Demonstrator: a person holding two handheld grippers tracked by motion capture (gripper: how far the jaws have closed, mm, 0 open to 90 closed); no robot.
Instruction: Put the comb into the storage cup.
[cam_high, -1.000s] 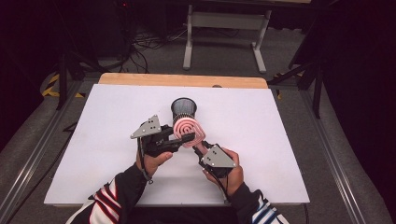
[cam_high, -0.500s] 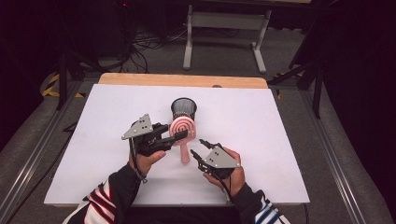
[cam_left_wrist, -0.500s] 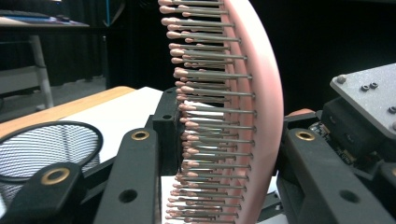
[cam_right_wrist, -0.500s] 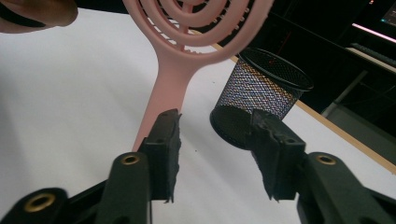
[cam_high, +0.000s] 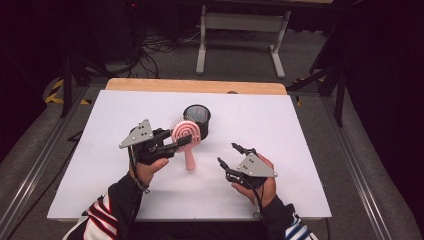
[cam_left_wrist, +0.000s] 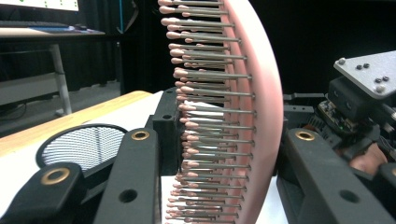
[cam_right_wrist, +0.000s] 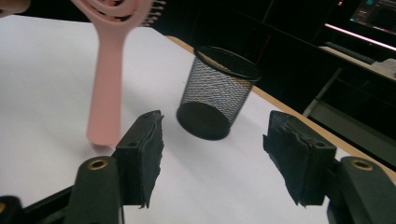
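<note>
White table (cam_high: 310, 150), your left gripper (cam_high: 172, 145) clamped the pink hairbrush (cam_high: 186, 134) head beside the mesh cup (cam_high: 197, 116), your right gripper (cam_high: 231, 156) just opening, jaws apart, empty.

Hairbrush (cam_high: 186, 136): pink plastic, round head with concentric-ring back, straight handle. Metal bristles with pink tips (cam_left_wrist: 205, 121) face away from the person. Pose: near upright, head uppermost, handle end pointing down at the white worktop (cam_high: 300, 130), seemingly just touching it, though this is hard to judge. Held at the head. Position: near centre of the worktop.

Pen cup (cam_high: 197, 120): black wire mesh, round, upright, open top. Position: at 1 o'clock of the hairbrush, just behind its head.
</note>
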